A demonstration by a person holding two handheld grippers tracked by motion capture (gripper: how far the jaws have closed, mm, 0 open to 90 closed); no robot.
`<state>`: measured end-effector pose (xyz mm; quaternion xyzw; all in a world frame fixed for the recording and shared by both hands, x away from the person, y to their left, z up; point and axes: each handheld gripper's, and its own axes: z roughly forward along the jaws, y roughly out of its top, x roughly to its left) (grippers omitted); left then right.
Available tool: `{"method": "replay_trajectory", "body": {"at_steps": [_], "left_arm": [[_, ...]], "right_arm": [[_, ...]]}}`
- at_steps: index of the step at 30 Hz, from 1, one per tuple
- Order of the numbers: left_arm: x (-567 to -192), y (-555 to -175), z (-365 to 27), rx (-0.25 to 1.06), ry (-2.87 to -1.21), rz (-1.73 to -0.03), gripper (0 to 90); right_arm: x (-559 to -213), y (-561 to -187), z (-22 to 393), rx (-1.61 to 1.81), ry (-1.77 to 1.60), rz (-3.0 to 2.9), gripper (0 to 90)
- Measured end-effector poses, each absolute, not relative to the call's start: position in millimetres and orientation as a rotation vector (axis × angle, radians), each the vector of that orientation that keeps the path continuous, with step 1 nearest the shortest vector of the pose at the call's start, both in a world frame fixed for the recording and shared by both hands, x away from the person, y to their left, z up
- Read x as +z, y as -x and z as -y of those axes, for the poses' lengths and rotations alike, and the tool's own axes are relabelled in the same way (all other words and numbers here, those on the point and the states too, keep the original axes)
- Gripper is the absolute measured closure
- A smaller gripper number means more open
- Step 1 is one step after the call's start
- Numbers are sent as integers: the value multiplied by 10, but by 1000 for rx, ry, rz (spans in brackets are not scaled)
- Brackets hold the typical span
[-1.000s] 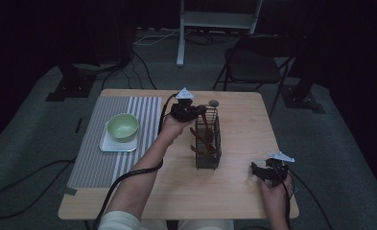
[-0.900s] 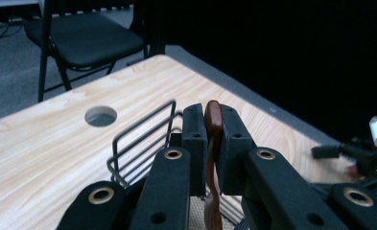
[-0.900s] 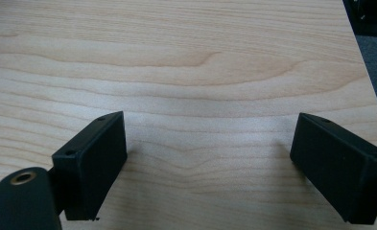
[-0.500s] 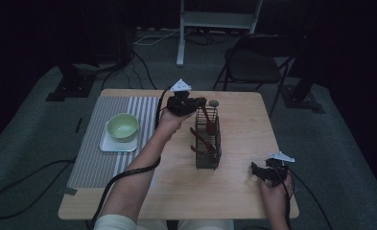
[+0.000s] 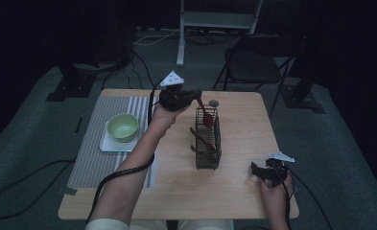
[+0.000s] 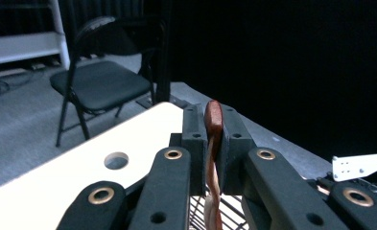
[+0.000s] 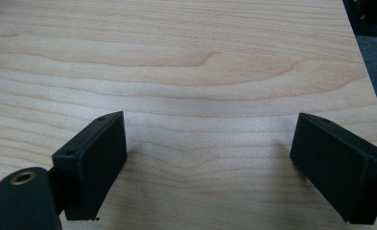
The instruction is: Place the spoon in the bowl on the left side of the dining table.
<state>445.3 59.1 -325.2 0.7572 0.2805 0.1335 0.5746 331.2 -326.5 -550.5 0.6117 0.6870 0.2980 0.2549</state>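
Left gripper (image 5: 194,94) clamps the brown spoon (image 5: 206,116) by its handle, bowl hanging into the wire caddy (image 5: 208,143) directly below. Right gripper (image 5: 254,171) rests wide, holding nothing, at the near right of the worktop (image 5: 234,191).

Your table (image 7: 215,72) is pale wood with a clear wavy grain and a smooth, low sheen. On it, the basket (image 5: 208,148) is thin dark metal wire. The spoon (image 6: 214,125) you pinch looks like reddish-brown wood, smooth and slightly glossy. Your gripper fingers (image 6: 195,143) are matt black plastic with brass-coloured rivets. Left of the basket, the mat (image 5: 88,143) looks ribbed and matt, and the green bowl (image 5: 123,127) looks smooth.
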Motion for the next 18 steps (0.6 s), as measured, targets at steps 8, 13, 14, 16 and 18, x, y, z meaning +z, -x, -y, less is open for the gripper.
{"method": "replay_trajectory", "body": {"at_steps": [8,13,14,16,18], "left_arm": [[-3213,-4407,-743,363,-1759,-681,841],[-3165,-4377,-909,397,-1735,-704,840],[-3146,-4365,-968,425,-1726,-716,840],[-3133,-4357,-1019,434,-1713,-729,840],[-3118,-4347,-1086,439,-1699,-738,840]], "right_arm": [[-5505,-3312,3265,810,-1661,-1866,117],[-5505,-3312,3265,810,-1662,-1866,118],[-5505,-3312,3265,810,-1661,-1866,118],[-5505,-3312,3265,810,-1661,-1866,118],[-5505,-3312,3265,809,-1661,-1866,118]]}}
